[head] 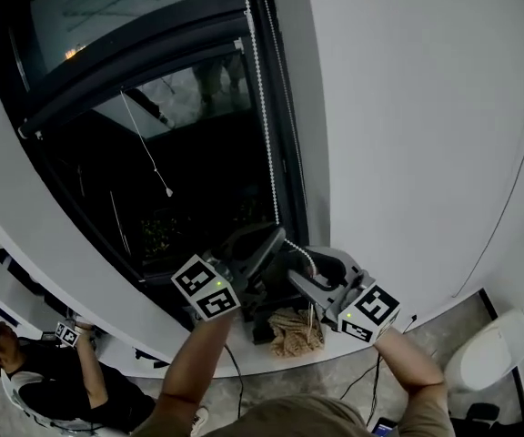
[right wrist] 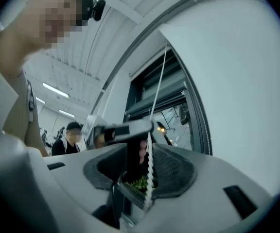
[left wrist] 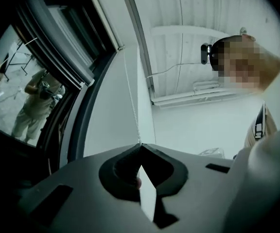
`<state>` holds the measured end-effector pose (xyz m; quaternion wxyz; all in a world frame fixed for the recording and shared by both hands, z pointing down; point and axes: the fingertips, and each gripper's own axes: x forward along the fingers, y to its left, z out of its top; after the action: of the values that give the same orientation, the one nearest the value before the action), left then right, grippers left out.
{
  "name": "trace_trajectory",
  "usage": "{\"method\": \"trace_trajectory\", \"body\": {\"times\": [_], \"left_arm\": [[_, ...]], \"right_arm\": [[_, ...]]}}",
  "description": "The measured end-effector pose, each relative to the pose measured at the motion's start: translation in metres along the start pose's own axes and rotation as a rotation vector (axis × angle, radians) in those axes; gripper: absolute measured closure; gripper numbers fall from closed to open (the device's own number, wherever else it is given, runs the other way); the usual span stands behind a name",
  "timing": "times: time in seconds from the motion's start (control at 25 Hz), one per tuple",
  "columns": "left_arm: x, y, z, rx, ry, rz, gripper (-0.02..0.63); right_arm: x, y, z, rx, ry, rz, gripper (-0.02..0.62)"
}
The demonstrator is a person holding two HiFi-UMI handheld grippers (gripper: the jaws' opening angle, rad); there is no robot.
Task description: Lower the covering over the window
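Beads on a white chain run down the window edge in the head view. They reach the left gripper and right gripper at the bottom middle. The dark blind sits high at the upper left.

In the left gripper view, the jaws pinch tight on the chain.

In the right gripper view, the jaws stand partly apart and the chain hangs between them.

White plastic bead chain, bumpy with a faint sheen, glossy reflective window glass, dark satin window frame, smooth matt white wall, matt grey plastic right gripper, its dark pads finely rough, coarse tan woven bundle
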<state>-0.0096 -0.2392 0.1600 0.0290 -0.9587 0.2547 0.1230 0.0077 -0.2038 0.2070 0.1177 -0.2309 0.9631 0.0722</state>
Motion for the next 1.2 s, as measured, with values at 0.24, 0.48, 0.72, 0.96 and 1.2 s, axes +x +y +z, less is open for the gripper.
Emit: {"method": "trace_trajectory", "body": {"times": [0.24,0.48,0.72,0.96,1.2], "left_arm": [[-0.017,-0.021,-0.065,-0.030,0.101,-0.011,0.589],[-0.024,-0.030,-0.104,-0.092,0.116,-0.018,0.589],[-0.039,-0.042,-0.138,-0.147,0.161,-0.020,0.589],[-0.050,-0.045,-0.145,-0.115,0.140,0.006,0.588],[-0.079,-0.049,-0.160,-0.095,0.111,0.078,0.460]], "right_arm": [[0.012,-0.026,0.050,-0.031,-0.093,-0.069,0.422],[0.040,-0.030,0.044,-0.039,-0.049,-0.025,0.514],[0.042,-0.012,0.009,0.060,0.054,-0.015,0.578],[0.020,-0.016,0.005,0.037,0.041,-0.069,0.580],[-0.015,0.002,-0.008,-0.066,0.056,-0.061,0.480]]}}
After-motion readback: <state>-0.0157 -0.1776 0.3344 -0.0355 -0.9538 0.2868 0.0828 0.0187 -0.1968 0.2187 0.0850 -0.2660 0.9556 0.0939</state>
